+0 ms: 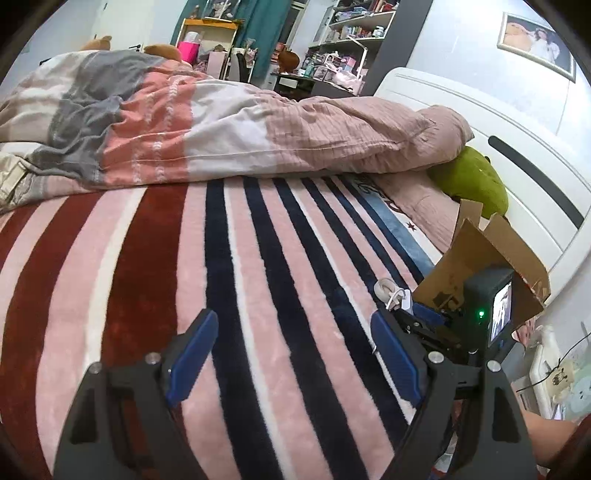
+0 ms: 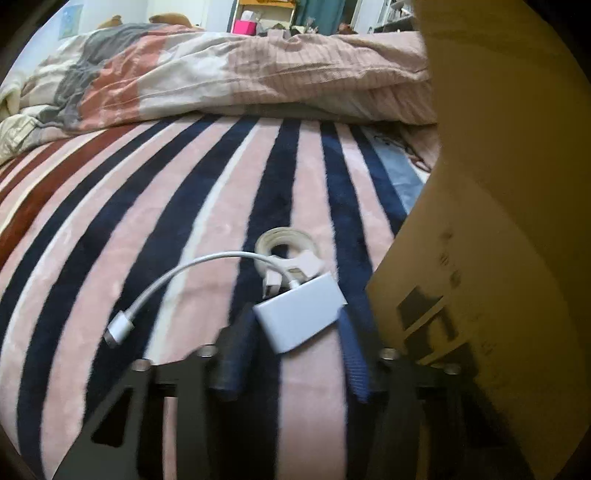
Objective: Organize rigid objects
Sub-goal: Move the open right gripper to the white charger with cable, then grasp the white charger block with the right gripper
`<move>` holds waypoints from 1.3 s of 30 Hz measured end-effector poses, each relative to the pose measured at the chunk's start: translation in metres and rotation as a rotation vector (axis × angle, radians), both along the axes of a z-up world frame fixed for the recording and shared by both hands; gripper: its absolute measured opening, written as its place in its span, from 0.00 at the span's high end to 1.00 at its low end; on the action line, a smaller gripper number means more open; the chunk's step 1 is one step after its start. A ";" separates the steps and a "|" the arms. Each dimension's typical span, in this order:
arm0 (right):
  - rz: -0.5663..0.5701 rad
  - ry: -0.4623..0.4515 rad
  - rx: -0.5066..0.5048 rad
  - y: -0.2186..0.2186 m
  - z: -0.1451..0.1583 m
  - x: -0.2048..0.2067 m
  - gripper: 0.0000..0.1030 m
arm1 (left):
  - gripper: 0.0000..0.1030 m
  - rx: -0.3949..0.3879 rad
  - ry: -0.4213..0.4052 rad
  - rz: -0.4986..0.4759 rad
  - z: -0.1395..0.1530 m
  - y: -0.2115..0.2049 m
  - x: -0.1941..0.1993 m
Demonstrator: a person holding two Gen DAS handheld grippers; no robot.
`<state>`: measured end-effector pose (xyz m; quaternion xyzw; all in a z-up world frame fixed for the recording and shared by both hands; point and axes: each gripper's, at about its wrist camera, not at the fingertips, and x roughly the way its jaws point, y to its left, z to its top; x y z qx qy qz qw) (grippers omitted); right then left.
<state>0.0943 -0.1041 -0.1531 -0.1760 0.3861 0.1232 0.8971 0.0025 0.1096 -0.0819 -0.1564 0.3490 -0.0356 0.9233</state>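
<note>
Adapter (image 2: 301, 319) on blanket (image 2: 147, 229), tape roll (image 2: 284, 242) just behind, cardboard box (image 2: 480, 258) right

The bed (image 1: 258, 258) carries a striped pink, navy and red blanket (image 1: 155, 266), with a rumpled duvet (image 1: 221, 122) behind it. A white headboard (image 1: 517, 155) stands at right; cluttered shelves (image 1: 354, 33) and a teal curtain (image 1: 266, 26) occupy the far wall.

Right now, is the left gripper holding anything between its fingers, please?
No, the left gripper is open, with only the striped blanket showing between its blue fingers.
</note>
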 end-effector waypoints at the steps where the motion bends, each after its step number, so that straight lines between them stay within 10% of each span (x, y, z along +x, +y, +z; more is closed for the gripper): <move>1: 0.013 -0.010 -0.001 0.000 0.002 -0.001 0.78 | 0.20 0.004 0.000 0.005 0.001 0.000 -0.001; 13: 0.415 0.069 0.040 0.036 0.009 -0.068 0.85 | 0.20 0.025 0.001 0.014 0.007 -0.007 -0.005; 17: 0.431 0.098 0.053 0.042 0.010 -0.071 0.45 | 0.20 0.025 0.007 0.023 0.006 -0.007 -0.005; 21: 0.381 0.094 0.053 0.038 0.006 -0.057 0.43 | 0.20 0.015 0.015 0.045 0.005 -0.001 -0.005; 27: 0.361 0.152 0.110 0.038 -0.009 -0.019 0.45 | 0.20 -0.001 0.008 0.050 0.005 0.002 -0.004; 29: 0.356 0.146 0.129 0.039 -0.009 -0.018 0.75 | 0.20 0.003 0.016 0.050 0.004 0.001 -0.002; 39: 0.480 0.077 0.142 0.055 0.038 -0.036 0.76 | 0.20 -0.052 -0.006 -0.010 0.016 -0.006 -0.014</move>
